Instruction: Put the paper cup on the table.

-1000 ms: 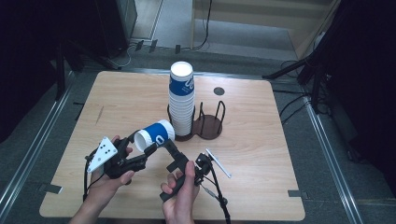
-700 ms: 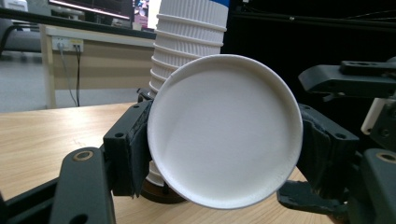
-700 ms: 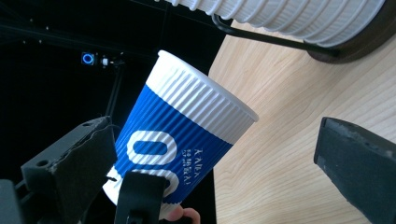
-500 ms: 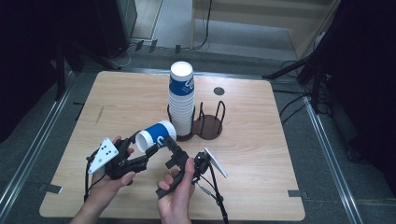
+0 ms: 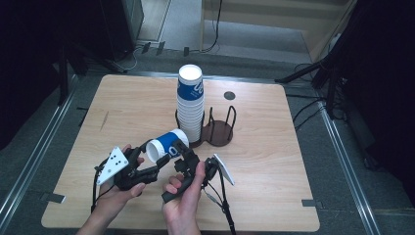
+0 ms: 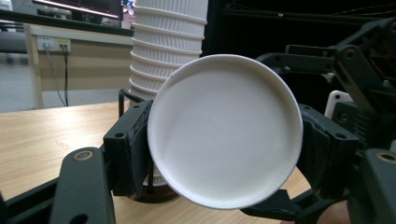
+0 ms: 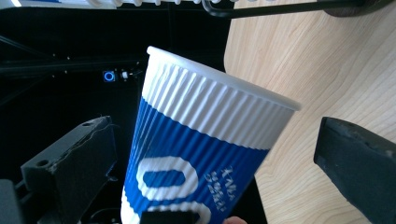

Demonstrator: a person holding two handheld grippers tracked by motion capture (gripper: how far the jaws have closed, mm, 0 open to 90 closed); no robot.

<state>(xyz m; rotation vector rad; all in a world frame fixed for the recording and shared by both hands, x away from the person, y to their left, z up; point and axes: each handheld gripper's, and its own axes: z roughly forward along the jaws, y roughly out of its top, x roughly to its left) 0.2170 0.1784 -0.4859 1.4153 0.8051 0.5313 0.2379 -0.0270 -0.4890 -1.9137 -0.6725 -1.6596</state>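
My left hand-held gripper is clamped on the blue-and-white cup, held sideways above the counter, near the stack of cups. My right hand-held gripper has its jaws apart around that cup, not pressing it.

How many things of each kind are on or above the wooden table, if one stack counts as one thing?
Single blue-and-white ribbed paper cup, clamped at its base by the left gripper: 1
Stack of blue-and-white ribbed paper cups: 1
Dark wire cup holder: 1
Hand-held black grippers, counting the right gripper: 2
Total: 5
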